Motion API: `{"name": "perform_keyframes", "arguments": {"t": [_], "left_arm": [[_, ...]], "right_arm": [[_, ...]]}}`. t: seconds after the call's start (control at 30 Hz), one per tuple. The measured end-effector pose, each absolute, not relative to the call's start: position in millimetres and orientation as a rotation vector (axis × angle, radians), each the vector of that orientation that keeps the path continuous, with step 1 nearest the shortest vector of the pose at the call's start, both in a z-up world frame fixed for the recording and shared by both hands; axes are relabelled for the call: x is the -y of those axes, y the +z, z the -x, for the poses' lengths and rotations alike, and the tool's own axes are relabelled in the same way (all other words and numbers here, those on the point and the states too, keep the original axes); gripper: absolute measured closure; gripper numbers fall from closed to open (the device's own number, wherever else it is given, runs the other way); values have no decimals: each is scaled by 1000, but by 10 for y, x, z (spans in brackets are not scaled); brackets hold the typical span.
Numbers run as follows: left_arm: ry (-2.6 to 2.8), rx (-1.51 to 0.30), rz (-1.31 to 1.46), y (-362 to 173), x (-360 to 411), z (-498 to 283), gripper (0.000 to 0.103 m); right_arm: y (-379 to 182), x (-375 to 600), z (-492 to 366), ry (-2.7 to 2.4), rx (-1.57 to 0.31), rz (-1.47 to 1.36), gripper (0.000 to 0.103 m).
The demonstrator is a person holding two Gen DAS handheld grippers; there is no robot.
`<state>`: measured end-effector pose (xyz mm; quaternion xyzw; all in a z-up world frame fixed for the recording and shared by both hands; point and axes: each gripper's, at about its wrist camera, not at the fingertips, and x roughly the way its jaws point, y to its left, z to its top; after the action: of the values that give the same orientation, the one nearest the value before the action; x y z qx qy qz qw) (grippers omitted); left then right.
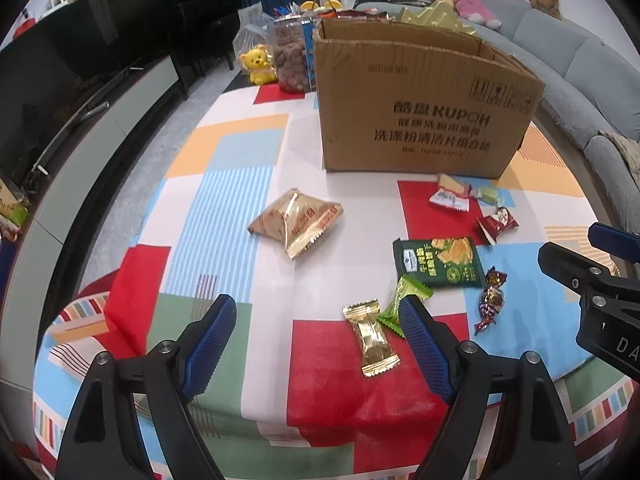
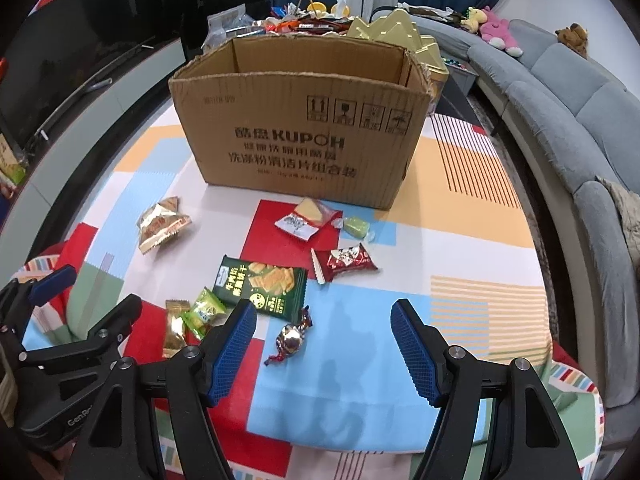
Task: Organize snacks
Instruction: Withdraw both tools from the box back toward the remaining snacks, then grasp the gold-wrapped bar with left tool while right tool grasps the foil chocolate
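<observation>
- Left wrist view: the left claw (image 1: 316,344) gapes empty above the gold candy (image 1: 371,336) on the desk (image 1: 224,216); closing could also catch the touching green candy (image 1: 404,300).
- The right claw (image 2: 323,350), open and empty near the foil sweet (image 2: 291,338), may nudge it off.
- The cardboard box (image 2: 296,136) stands well behind.

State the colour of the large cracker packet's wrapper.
Dark green cracker packet, clearest in the right wrist view.

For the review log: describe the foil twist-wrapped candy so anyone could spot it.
Start at the cardboard box on the patchwork tablecloth. Nearer the camera lies a dark green cracker packet; the candy sits just beyond its near corner, the only snack with twisted ends.
</observation>
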<state>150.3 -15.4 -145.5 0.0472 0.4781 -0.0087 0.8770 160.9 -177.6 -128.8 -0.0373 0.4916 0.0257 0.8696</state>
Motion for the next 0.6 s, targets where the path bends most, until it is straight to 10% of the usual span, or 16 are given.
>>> {"name": "perform_keyframes", "arguments": {"t": [0.6], "left_arm": [[-49, -1102, -128, -1860, 271, -1556, 23]], "right_arm": [[-1646, 1711, -1648, 71, -1109, 92, 32]]}}
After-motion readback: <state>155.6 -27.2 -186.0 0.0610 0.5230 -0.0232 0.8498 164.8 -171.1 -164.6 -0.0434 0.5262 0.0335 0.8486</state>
